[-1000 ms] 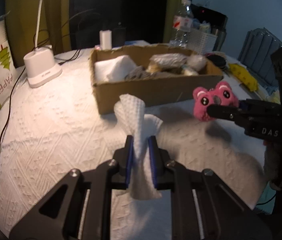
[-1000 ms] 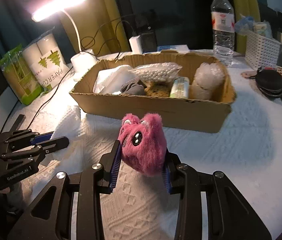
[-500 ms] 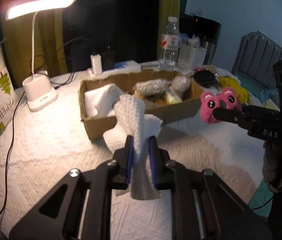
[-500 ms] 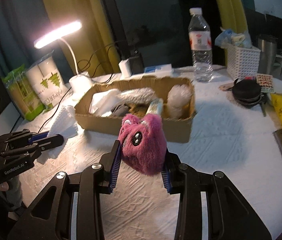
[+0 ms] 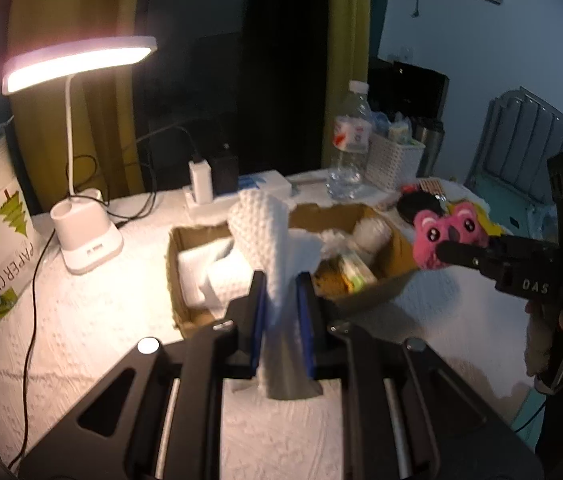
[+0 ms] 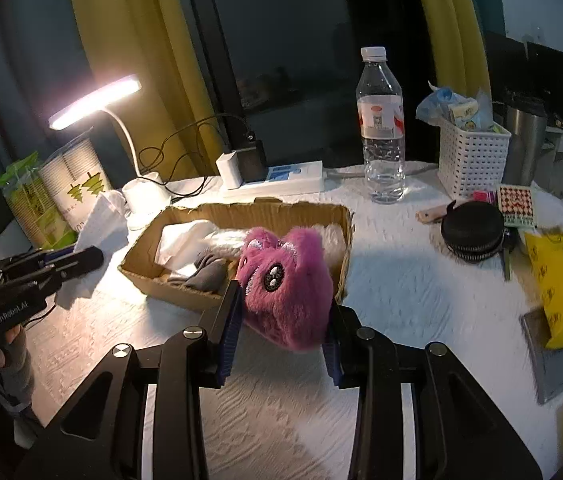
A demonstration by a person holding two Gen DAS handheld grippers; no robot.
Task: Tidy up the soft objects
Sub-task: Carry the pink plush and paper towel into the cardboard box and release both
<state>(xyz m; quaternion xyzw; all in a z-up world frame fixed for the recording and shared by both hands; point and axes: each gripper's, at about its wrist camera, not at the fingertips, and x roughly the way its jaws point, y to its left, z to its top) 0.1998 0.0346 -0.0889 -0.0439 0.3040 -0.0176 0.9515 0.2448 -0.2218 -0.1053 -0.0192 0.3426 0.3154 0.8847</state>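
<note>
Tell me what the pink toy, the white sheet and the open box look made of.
Pink toy: plush, likely synthetic fur; fuzzy pile, shiny bead eyes.
White sheet: seemingly paper towel; embossed dimples, soft creased folds.
Open box: cardboard; matte brown, ragged torn rim.

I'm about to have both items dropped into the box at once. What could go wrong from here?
The cardboard box already looks crowded, so the pink plush in the right tool might perch on the contents and roll out. The paper towel in the left tool hangs loose and may catch the rim. Both tools converging on one box could collide.
</note>
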